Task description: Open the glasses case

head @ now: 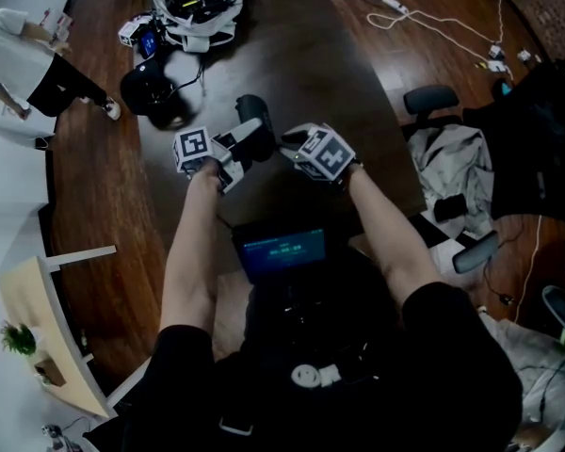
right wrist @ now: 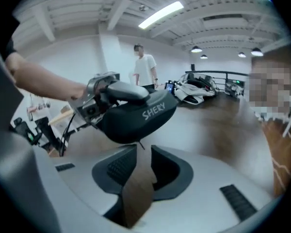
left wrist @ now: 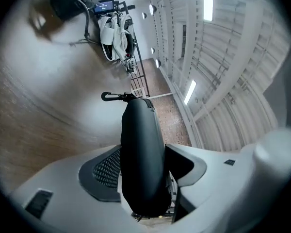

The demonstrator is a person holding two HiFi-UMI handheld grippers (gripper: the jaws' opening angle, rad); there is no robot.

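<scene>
1. Head view: both tongs are raised in front of the person, above a dark wood floor. The left gripper carries the black glasses case. The right gripper sits just beside the case. The print on the small screen at the chest is too small to read.
2. Left gripper view: the left gripper has its jaws clamped across the glasses case, which stands on end. A clip shows at the far tip. No seam gap is seen, so I judge the case to be closed.
3. Right gripper view: the right gripper has its jaws apart, with only floor between them. The glasses case hangs just ahead and reads "SHERY" in white. A thin tab dangles beneath it, possibly the zip pull.
4. Step: the case is steadied and opening has not begun. The next move calls for closing the right jaws on that tab or on the lid edge, while the left grip holds firm.
</scene>
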